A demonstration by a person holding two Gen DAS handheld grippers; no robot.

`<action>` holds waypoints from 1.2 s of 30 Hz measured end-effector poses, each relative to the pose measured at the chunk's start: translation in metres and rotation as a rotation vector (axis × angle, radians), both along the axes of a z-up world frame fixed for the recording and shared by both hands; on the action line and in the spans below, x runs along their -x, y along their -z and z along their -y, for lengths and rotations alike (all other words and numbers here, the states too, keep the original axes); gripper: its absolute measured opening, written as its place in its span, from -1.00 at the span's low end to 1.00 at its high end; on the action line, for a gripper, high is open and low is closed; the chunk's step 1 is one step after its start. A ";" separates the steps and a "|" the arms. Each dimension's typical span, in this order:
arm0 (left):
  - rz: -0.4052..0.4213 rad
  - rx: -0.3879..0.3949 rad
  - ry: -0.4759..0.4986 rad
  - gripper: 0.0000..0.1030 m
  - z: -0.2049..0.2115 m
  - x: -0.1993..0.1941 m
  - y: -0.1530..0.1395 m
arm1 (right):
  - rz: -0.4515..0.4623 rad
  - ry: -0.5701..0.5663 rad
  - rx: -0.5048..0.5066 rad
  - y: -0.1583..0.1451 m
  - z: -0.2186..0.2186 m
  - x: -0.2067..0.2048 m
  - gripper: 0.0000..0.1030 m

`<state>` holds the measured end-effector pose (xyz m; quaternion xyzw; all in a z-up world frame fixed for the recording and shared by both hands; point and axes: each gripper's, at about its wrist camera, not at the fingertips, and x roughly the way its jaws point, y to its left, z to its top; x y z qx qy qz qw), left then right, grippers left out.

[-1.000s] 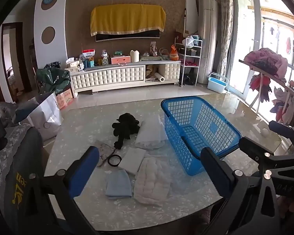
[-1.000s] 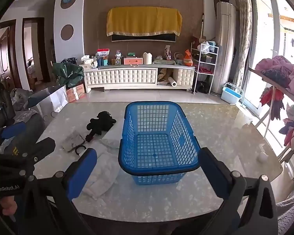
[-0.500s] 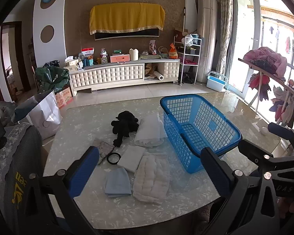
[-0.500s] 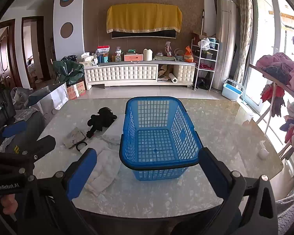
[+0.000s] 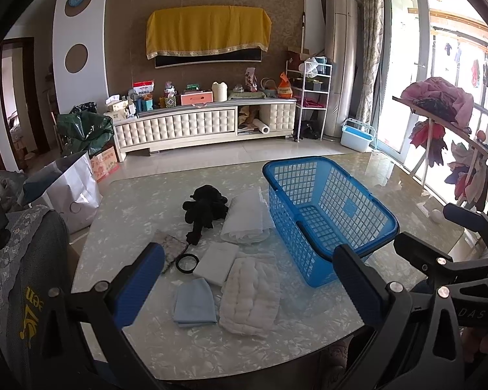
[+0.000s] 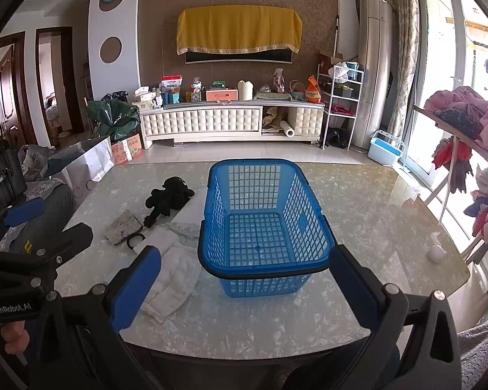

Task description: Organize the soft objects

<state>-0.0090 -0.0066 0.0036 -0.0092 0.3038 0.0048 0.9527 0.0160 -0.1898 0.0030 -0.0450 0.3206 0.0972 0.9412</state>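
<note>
An empty blue basket (image 5: 328,214) (image 6: 263,224) stands on the marble table (image 5: 211,341). Left of it lie soft things: a black plush toy (image 5: 205,211) (image 6: 167,200), a white gauzy cloth (image 5: 247,216), a small white folded cloth (image 5: 216,261), a light blue cloth (image 5: 193,302), a quilted white cloth (image 5: 250,295) (image 6: 169,279), a speckled pouch (image 6: 123,226) and a black ring (image 5: 187,262). My left gripper (image 5: 249,286) is open and empty above the table's near edge. My right gripper (image 6: 244,286) is open and empty before the basket.
A padded chair back (image 5: 19,286) stands at the table's left. A small white ball (image 6: 436,253) lies at the table's right edge. A clothes rack (image 6: 465,149) stands to the right. A TV cabinet (image 6: 231,122) lines the far wall.
Both grippers have risen slightly, so the table and basket sit a little lower in view. Both stay open and empty. Nothing on the table has moved.
</note>
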 end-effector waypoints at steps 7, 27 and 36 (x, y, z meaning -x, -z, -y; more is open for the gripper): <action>0.003 0.000 0.009 1.00 0.001 0.001 -0.002 | 0.001 0.002 0.000 -0.001 0.001 0.000 1.00; 0.002 0.004 0.010 1.00 0.001 0.001 -0.002 | -0.006 0.002 0.002 -0.002 0.003 0.002 1.00; 0.007 -0.004 0.016 1.00 0.001 0.003 -0.002 | -0.003 0.004 -0.002 -0.002 0.003 0.004 1.00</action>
